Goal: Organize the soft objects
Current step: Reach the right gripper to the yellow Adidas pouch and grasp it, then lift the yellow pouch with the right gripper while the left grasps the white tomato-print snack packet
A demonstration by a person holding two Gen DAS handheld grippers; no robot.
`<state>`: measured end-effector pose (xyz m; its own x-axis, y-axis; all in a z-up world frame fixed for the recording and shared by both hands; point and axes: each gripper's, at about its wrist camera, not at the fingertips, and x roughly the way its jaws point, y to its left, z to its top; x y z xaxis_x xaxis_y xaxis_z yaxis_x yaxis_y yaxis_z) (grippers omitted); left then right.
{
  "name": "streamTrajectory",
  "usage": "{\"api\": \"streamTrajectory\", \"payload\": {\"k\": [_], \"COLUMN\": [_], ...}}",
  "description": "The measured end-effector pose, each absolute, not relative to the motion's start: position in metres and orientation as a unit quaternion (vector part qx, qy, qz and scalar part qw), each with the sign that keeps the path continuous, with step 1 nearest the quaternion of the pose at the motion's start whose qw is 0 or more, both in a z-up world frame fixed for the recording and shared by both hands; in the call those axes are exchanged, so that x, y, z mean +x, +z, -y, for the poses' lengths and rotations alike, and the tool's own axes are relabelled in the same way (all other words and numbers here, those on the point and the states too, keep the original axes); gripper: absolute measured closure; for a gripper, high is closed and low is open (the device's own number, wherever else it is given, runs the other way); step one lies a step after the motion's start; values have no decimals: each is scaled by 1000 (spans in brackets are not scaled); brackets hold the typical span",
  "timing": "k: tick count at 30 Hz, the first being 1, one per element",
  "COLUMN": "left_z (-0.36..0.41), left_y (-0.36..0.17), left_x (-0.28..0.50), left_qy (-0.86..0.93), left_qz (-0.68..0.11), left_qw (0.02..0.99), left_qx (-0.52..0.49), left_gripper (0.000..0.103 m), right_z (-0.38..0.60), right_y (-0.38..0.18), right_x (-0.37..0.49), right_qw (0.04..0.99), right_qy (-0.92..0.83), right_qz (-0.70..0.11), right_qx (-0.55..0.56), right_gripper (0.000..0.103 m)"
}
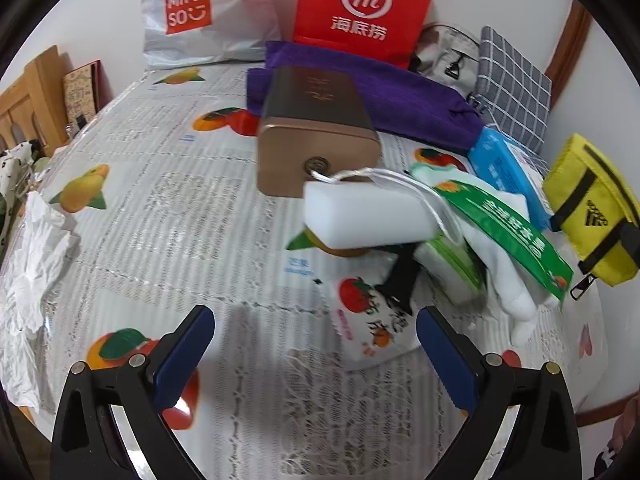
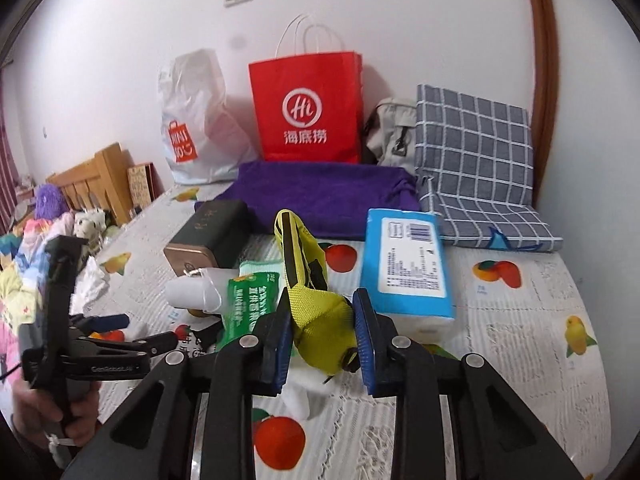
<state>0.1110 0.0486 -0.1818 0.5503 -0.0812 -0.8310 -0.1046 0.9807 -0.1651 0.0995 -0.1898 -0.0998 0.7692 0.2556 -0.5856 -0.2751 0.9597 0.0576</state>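
My right gripper (image 2: 322,330) is shut on a yellow zip pouch (image 2: 316,300) and holds it above the table; the pouch also shows at the right in the left wrist view (image 1: 592,216). My left gripper (image 1: 316,356) is open and empty, low over the fruit-print tablecloth (image 1: 160,208); it also shows in the right wrist view (image 2: 132,332). Ahead of it lie a white sponge block (image 1: 368,216), a white snack packet (image 1: 372,324), white socks with a green label (image 1: 500,232), a blue tissue pack (image 2: 408,264) and a folded purple towel (image 2: 328,196).
A bronze tin box (image 1: 316,136) stands mid-table. A red paper bag (image 2: 308,108), a white Miniso bag (image 2: 196,128), a grey bag (image 2: 390,132) and a checked cushion (image 2: 476,160) line the back wall. Crumpled white paper (image 1: 28,280) lies at the left edge.
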Motion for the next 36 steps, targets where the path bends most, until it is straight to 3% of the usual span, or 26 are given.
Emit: {"api": "streamTrajectory", "payload": {"k": [7, 13, 18, 23, 25, 28, 31, 36], "left_z": [-32, -5, -4, -15, -23, -36, -43, -46], "left_y": [-194, -205, -205, -201, -198, -194, -194, -194], "left_x": [117, 128, 134, 125, 120, 115, 111, 113], "left_qy": [3, 46, 50, 39, 32, 23, 16, 10], "left_qz": [-488, -490, -491, -480, -479, -481, -481, -480], "left_qw": [869, 870, 869, 877, 877, 876, 876, 877], "left_qx": [-83, -8, -13, -2, 1, -1, -8, -19], "left_gripper": [2, 0, 1, 24, 43, 62, 65, 62], "right_z": [220, 249, 262, 267, 268, 265, 267, 272], "right_y": [-100, -134, -161, -175, -178, -183, -185, -178], "right_x": [68, 64, 73, 83, 84, 89, 90, 86], "right_qw": [944, 932, 926, 917, 916, 911, 914, 921], "right_qy": [121, 98, 85, 90, 93, 100, 76, 72], "right_qz": [-308, -349, -367, -386, -386, -399, -399, -383], "right_qx": [-5, 9, 33, 46, 50, 41, 23, 7], "right_gripper": [75, 75, 74, 74, 72, 62, 42, 19]}}
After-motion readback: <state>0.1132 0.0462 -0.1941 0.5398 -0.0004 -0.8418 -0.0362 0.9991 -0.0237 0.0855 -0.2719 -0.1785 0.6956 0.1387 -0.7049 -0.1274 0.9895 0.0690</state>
